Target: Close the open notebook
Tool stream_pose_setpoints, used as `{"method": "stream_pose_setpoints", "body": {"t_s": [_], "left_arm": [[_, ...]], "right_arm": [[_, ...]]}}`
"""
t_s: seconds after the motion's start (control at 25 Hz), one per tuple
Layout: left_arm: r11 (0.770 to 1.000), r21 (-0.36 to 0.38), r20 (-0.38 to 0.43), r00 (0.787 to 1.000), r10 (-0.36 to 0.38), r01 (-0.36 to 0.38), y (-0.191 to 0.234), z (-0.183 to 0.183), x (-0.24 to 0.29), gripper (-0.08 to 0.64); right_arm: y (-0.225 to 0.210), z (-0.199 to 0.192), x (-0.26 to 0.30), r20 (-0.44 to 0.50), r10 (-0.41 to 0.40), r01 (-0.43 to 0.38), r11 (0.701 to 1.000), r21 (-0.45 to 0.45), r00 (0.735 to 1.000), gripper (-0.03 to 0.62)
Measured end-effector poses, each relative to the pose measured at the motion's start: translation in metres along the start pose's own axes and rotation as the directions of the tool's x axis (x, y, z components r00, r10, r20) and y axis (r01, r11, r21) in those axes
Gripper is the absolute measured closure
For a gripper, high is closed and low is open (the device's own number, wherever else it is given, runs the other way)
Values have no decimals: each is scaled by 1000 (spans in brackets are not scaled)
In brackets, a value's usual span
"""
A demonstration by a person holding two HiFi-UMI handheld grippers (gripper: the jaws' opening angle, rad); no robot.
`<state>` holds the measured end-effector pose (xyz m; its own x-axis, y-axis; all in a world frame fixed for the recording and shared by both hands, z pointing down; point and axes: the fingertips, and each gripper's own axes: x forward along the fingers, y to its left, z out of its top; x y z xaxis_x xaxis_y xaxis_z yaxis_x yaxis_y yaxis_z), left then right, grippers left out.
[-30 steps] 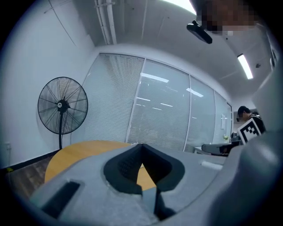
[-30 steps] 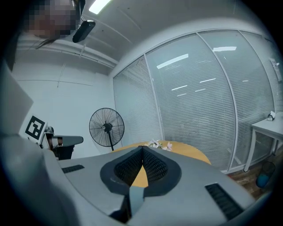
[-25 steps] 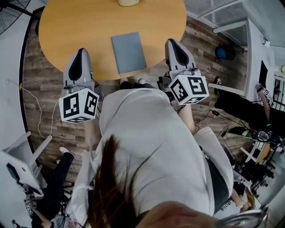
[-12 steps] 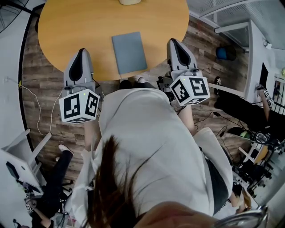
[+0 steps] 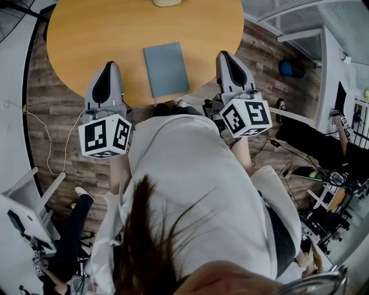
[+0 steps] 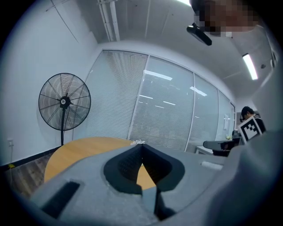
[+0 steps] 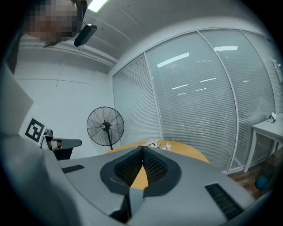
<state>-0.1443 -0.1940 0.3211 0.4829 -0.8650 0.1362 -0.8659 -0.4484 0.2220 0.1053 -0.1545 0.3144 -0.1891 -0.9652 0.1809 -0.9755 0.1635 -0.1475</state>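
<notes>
A grey-blue notebook lies shut and flat on the round wooden table, near its front edge. My left gripper is held over the table's front left rim, left of the notebook and apart from it. My right gripper hovers just off the table's right rim, right of the notebook. Both pairs of jaws are pressed together with nothing between them, as seen in the left gripper view and the right gripper view. Neither gripper view shows the notebook.
A small pale object sits at the table's far edge. A standing fan and a glass wall with blinds lie beyond the table. Cables run on the wood floor; chairs, desks and a seated person's legs surround me.
</notes>
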Motion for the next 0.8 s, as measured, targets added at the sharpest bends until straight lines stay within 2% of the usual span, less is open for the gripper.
{"method": "stream_pose_setpoints", "body": {"t_s": [0.8], "left_arm": [[1000, -4, -13, 1000, -2, 2, 2, -3, 8, 545]], "right_arm": [[-2, -1, 10, -19, -2, 2, 1000, -8, 1000, 589]]}}
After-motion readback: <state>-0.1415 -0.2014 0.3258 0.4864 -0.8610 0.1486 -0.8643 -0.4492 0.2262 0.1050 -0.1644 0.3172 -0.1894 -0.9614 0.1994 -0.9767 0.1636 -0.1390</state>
